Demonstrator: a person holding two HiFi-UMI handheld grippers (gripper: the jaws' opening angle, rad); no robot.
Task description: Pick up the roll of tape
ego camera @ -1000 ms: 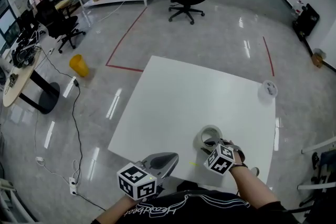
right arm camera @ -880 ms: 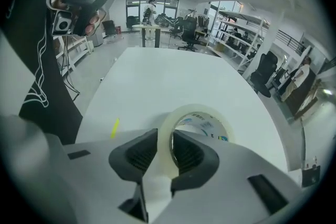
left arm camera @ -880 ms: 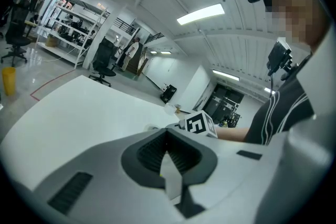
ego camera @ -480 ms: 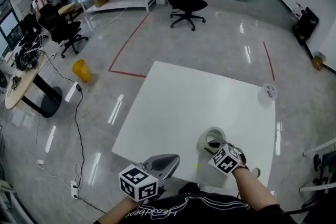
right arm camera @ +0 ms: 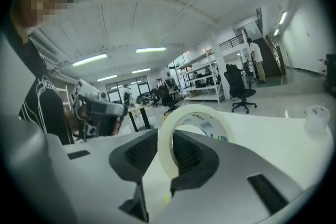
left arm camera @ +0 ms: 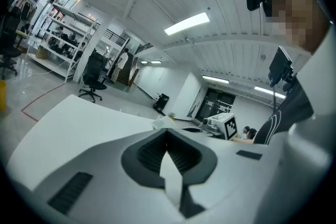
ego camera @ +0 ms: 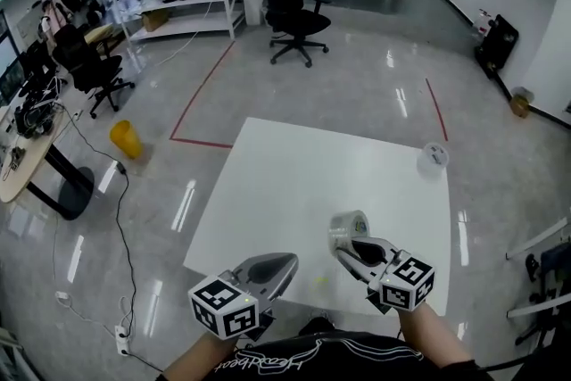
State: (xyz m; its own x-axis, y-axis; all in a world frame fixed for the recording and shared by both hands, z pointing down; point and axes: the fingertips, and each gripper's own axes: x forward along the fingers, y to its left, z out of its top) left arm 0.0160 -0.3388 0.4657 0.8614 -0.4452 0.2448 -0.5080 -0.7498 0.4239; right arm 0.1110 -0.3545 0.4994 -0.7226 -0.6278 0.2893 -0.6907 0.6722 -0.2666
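Task item: roll of tape (ego camera: 348, 228), pale, with a printed inner core, standing on edge in the right claw.
Location of roll: held off the table (ego camera: 294, 183), over its near edge and somewhat right of the middle.
Right gripper (ego camera: 344, 245): jaws pinching one wall of the roll. In the right gripper view one pad sits outside the band and the other shows through the ring's hole. The rest of the ring rises above the jaws.
Right marker cube (ego camera: 408, 281): behind the jaws, at the table's near edge, with the person's forearm below it.
Left gripper (ego camera: 287, 263): jaws pressed together, tips meeting, with nothing between them in the left gripper view.
Left gripper location: over the table's near edge toward the near left corner, well apart from the roll. Whether it touches the tabletop cannot be told.
Left marker cube (ego camera: 223, 306): just off the near edge, on the person's side.
Tabletop: white, with a small yellowish speck (ego camera: 320, 280) near the near edge, between the two grippers.
Other item: small pale round object (ego camera: 434, 157) at the far right corner, well apart from both grippers.
Surroundings: glossy grey floor with red floor lines (ego camera: 201, 94), black office chair (ego camera: 287, 0) beyond the far edge, yellow bin (ego camera: 126, 138) off to the left.
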